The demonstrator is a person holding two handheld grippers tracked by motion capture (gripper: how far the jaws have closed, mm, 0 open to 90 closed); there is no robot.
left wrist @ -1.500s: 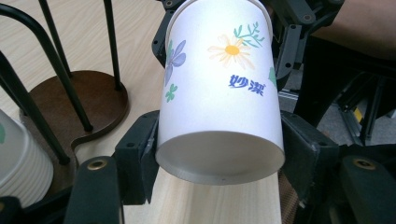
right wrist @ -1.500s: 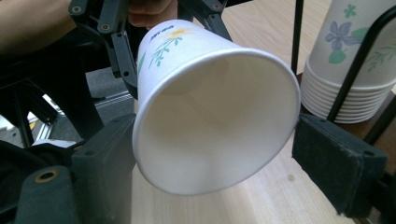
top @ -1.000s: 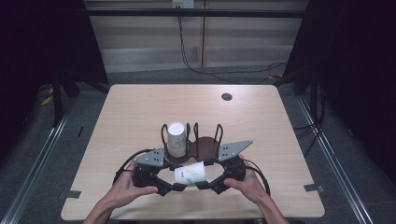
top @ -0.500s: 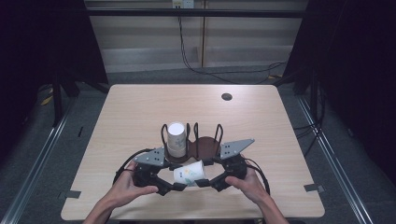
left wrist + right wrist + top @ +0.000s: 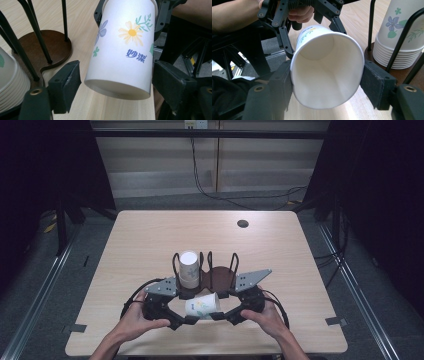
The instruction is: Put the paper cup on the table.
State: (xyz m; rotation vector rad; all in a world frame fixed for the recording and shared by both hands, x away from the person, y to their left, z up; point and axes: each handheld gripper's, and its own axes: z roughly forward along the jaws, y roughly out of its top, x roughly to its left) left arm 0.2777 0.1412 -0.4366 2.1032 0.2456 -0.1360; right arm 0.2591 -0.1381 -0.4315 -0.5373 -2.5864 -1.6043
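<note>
We saw the paper cup (image 5: 325, 67) lying sideways just above the tabletop (image 5: 150, 235), its rim squeezed by the right hand-held gripper (image 5: 327, 85); the left hand-held gripper (image 5: 117, 85) had just spread, clear of its base.

— what was the cup (image 5: 120, 50) made of?
— matt white paper with a printed flower pattern, same as the stacked cups (image 5: 398, 37).
— and the holder (image 5: 47, 47)?
— a smooth dark wood base with thin black metal rods, on a pale wood-grain table (image 5: 150, 245). the jaw pads looked like rough black rubber.
</note>
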